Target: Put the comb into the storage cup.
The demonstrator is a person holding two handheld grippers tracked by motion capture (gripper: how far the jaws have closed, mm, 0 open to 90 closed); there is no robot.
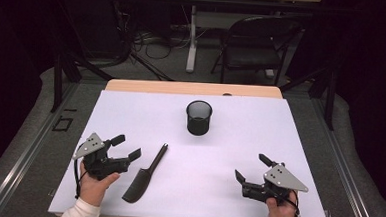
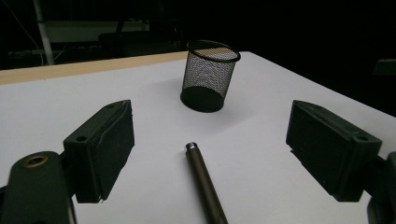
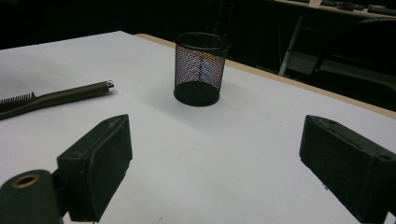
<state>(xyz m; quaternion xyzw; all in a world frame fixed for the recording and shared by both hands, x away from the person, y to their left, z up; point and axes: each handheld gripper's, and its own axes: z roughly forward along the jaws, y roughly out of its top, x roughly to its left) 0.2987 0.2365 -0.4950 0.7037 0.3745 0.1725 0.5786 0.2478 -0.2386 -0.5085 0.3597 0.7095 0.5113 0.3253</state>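
While both grippers gape empty – matte slim comb, round mesh cup, white table

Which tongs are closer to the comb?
The left tongs. The comb lies right beside them, its handle between their jaws; the right tongs sit far across the table.

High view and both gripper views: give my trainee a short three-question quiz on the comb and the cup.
1. True or false: the comb lies flat on the white table.
2. Which hand-held gripper is nearer the comb: A left hand-held gripper, B right hand-held gripper?
3. How does the mesh cup stand, and what is in it?

Key:
1. True.
2. A; its open jaws flank the comb's handle tip without touching it.
3. Upright, apart from the comb, with nothing in it.
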